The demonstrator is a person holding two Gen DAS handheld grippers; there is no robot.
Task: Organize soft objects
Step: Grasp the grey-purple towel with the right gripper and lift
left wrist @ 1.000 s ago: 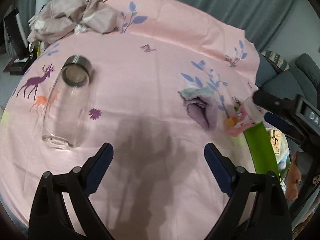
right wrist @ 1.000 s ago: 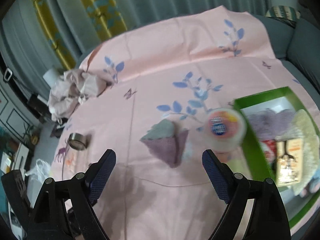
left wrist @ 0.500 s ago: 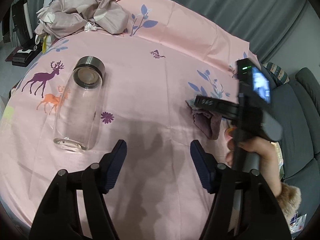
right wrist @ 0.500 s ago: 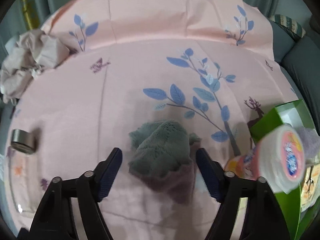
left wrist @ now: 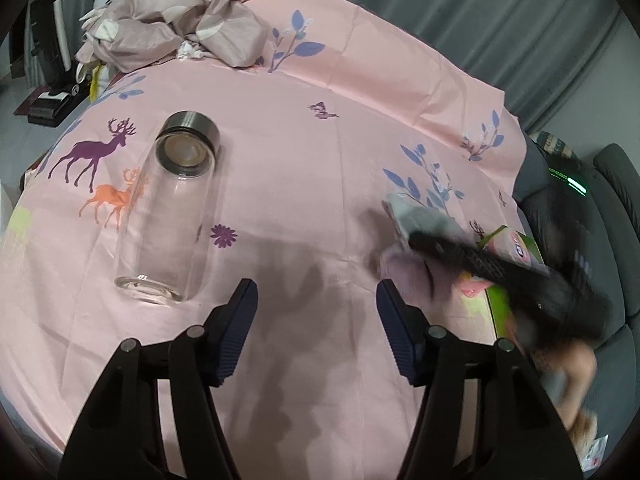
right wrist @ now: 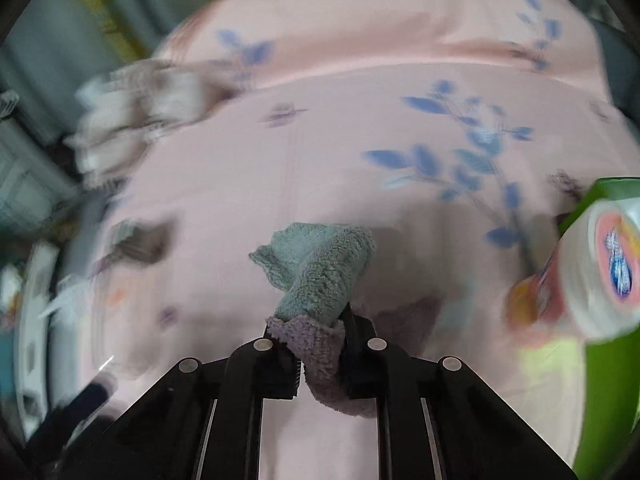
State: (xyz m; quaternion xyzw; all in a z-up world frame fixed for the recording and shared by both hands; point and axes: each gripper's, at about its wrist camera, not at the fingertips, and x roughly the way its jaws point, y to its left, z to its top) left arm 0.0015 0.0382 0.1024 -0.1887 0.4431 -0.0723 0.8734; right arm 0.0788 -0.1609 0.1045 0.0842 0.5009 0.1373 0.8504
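A small fleece cloth (right wrist: 320,272), grey-green on one side and purple on the other, lies bunched on the pink printed sheet (right wrist: 360,140). My right gripper (right wrist: 320,356) is shut on its near purple end, and the green part sticks out ahead of the fingers. In the left wrist view the same cloth (left wrist: 420,220) shows at the right, under the blurred black body of the right gripper (left wrist: 480,260). My left gripper (left wrist: 316,292) hovers over bare sheet, its jaws closing with nothing between them.
A clear glass bottle (left wrist: 168,216) with a metal cap lies on its side at the left. A crumpled beige fabric pile (left wrist: 172,32) sits at the far edge. A green box (right wrist: 608,340) and a round pink-labelled tub (right wrist: 600,276) stand at the right, by a grey sofa (left wrist: 612,208).
The right gripper came down over the cloth and shut on its purple end. The left gripper's jaws narrowed and its view shifted slightly over the sheet.
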